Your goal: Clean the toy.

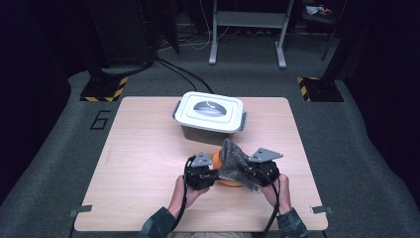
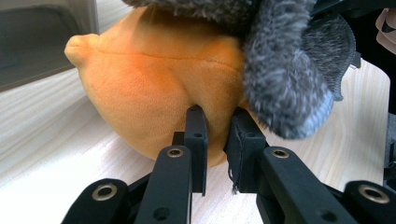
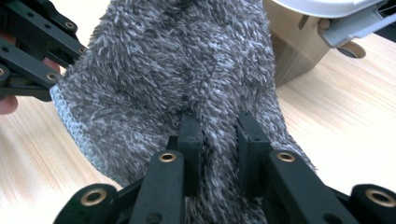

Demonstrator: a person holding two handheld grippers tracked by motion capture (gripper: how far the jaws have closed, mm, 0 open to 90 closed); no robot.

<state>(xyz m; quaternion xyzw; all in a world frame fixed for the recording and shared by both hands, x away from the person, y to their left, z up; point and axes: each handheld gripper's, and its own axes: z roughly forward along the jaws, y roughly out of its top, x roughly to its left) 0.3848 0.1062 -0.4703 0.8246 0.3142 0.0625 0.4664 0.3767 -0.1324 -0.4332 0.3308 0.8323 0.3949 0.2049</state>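
On the pale wooden table (image 1: pixel 148 148), just in front of the lidded white plastic box (image 1: pixel 210 113), the left gripper (image 2: pixel 218 128) pinches a fold of the soft orange plush toy (image 2: pixel 154 88). The right gripper (image 3: pixel 217 135) is clamped on the fuzzy grey sock (image 3: pixel 177 70), which drapes over the toy between both hands.

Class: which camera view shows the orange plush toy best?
The left gripper view: the orange plush toy sits close, pinched by the left gripper. The high view gives a sliver beside the grey sock; the right gripper view shows sock.
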